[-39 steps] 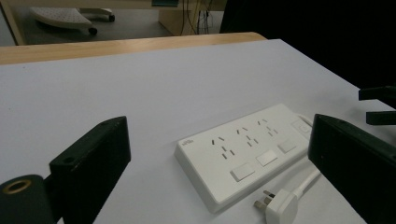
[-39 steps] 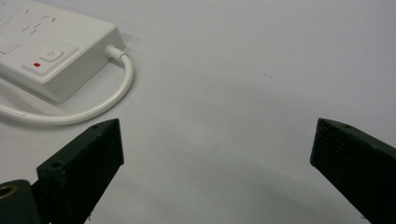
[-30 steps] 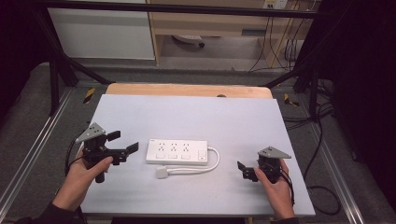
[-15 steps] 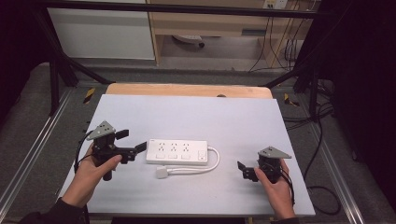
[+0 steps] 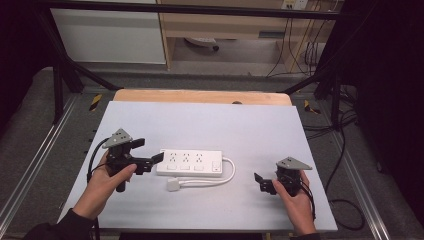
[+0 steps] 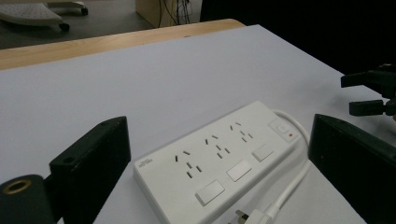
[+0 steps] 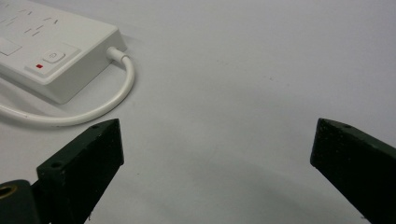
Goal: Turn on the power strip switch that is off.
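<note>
The white rigid plastic power strip (image 5: 189,162) seems light and slippery; its left end is approached by the open left gripper (image 5: 152,162).

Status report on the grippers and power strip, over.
Left gripper open at power strip end. Right gripper open, apart, empty. Cable and plug lie in front.

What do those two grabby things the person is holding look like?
Each one is black with two flat, blocky black jaws. The left gripper and the right gripper both wear a grey three-cornered plate on top, and a thin black cable trails from each. In the left gripper view a small brass-coloured ring sits by one jaw. The person's left sleeve is dark.
</note>
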Available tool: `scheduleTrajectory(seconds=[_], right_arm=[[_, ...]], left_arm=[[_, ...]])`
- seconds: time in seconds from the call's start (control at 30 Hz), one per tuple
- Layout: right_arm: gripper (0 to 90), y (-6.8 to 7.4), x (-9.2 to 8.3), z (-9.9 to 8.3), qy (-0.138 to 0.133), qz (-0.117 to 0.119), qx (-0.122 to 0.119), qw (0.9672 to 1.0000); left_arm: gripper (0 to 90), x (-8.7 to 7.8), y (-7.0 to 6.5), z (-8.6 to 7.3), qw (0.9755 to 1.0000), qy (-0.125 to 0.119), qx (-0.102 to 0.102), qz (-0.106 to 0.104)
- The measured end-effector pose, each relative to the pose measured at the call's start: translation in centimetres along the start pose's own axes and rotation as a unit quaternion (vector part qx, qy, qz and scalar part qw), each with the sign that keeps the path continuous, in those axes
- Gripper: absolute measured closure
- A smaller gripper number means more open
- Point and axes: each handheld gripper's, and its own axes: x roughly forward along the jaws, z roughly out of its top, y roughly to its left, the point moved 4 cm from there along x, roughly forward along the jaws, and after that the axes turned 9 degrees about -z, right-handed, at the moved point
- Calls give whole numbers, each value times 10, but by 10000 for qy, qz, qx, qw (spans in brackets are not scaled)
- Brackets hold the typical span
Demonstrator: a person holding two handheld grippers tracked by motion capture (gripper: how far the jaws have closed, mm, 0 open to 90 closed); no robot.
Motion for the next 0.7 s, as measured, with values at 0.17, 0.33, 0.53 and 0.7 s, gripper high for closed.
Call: scheduleTrajectory(seconds=[0.17,0.33,0.53,0.7], right_arm=[[30,0,0,0,-2,-6,-29,10000],[30,0,0,0,-6,-9,-28,10000],[31,0,0,0,-5,-6,-29,10000],[30,-1,0,0,-14,-5,-37,10000]], left_arm=[[59,5,-3,-1,10000,58,38,-48],[59,9,-4,-1,9999,98,59,-69],[59,13,-7,-1,9998,150,85,-98],[59,17,-8,-1,9996,196,123,-127]])
